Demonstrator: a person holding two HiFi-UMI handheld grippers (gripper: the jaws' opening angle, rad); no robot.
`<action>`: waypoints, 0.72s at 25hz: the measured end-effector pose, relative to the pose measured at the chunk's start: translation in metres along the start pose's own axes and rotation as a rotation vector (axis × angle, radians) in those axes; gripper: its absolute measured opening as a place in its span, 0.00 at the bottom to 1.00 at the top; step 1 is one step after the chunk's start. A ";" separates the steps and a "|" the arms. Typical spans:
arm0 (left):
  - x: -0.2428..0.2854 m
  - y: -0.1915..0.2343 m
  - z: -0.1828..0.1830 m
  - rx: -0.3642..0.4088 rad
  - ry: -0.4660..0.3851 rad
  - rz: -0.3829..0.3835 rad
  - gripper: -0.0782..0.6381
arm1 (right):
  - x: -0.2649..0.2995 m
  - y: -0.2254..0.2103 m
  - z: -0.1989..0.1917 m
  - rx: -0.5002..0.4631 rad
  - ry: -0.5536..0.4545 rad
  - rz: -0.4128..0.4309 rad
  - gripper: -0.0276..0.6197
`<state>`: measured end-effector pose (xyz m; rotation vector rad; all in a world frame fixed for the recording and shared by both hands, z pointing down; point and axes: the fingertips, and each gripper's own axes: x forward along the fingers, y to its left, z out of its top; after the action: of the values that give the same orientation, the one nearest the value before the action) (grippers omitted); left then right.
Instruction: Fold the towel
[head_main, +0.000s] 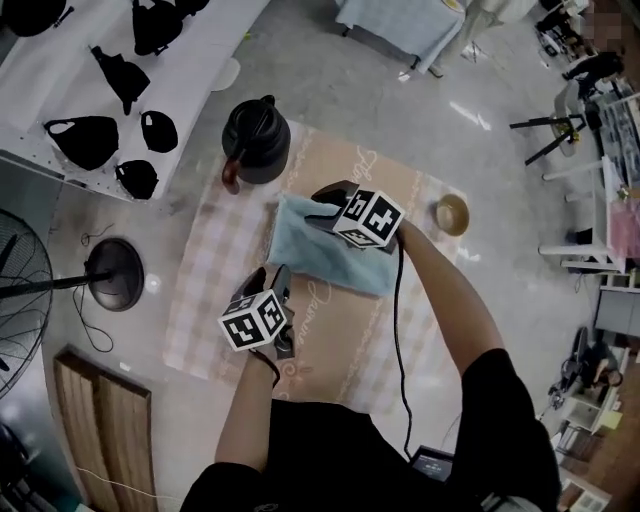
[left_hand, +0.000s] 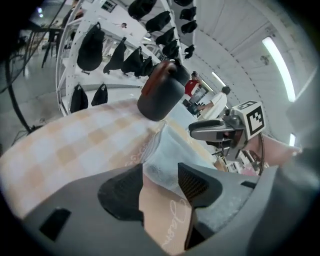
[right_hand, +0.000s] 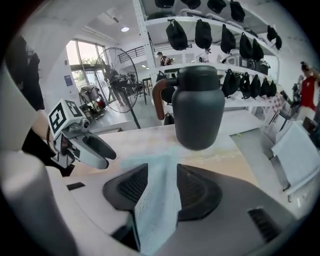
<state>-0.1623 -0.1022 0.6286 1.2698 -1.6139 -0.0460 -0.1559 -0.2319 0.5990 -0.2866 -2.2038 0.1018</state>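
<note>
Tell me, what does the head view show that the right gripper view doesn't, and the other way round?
Only the head view shows the small bowl at the edge of the checked mat and the wooden boards lower left. Only the right gripper view shows the right gripper pinching the light blue towel between its jaws, plus bright windows and a person in red. Both show the dark jug, the towel, the mat and the left gripper.
</note>
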 end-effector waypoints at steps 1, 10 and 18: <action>0.003 0.000 -0.001 -0.037 0.000 -0.014 0.39 | 0.008 -0.002 0.002 -0.001 0.012 0.021 0.31; 0.023 0.013 0.001 -0.159 0.010 -0.054 0.39 | 0.054 -0.019 0.008 0.010 0.119 0.215 0.33; 0.039 0.023 -0.001 -0.107 0.060 -0.018 0.38 | 0.087 -0.021 -0.020 -0.047 0.289 0.270 0.33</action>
<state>-0.1736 -0.1197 0.6683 1.1919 -1.5286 -0.1030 -0.1944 -0.2314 0.6820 -0.5881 -1.8735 0.1475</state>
